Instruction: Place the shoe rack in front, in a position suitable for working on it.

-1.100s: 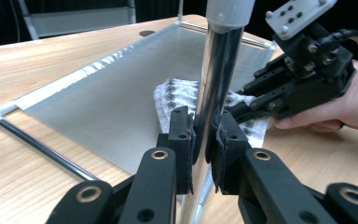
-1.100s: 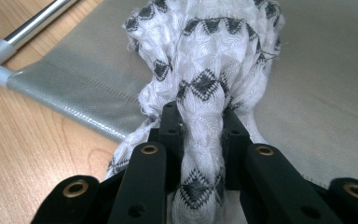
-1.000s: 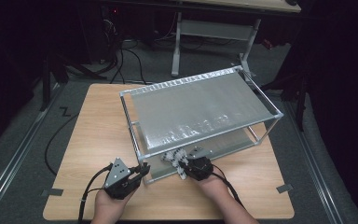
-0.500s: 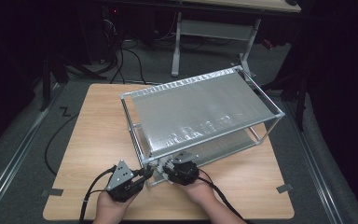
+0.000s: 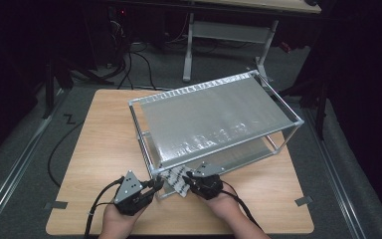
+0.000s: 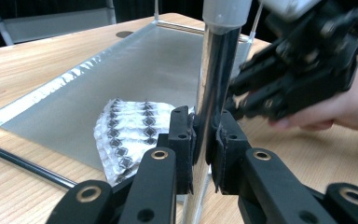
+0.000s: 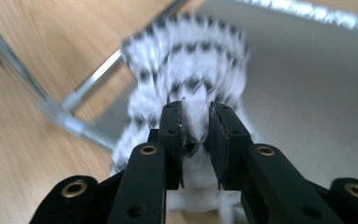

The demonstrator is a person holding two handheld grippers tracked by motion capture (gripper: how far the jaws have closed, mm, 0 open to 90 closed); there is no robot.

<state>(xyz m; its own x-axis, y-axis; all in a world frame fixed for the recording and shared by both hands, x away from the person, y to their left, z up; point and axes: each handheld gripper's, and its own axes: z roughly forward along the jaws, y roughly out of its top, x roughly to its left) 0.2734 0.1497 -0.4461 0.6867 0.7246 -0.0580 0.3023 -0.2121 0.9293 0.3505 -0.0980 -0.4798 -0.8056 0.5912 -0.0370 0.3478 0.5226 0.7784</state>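
The left gripper [image 6: 204,140] was clamped tight on the shiny upright corner post [image 6: 214,84] of the metal rack [image 5: 219,117], near its foot at the front of the worktop [image 5: 99,149]. The right gripper [image 7: 196,135] had just been closing, and its jaws were pinched on the black-and-white patterned cloth [image 7: 191,79]. That cloth [image 5: 175,178] sat bunched on the rack's silver bottom sheet [image 6: 135,74], right beside the post.

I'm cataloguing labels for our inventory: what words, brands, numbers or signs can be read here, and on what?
None: no readable text on the patterned cloth, the metal rack, the table, or either gripper. The cloth bears only a black-and-white diamond pattern, blurred in the right gripper view.
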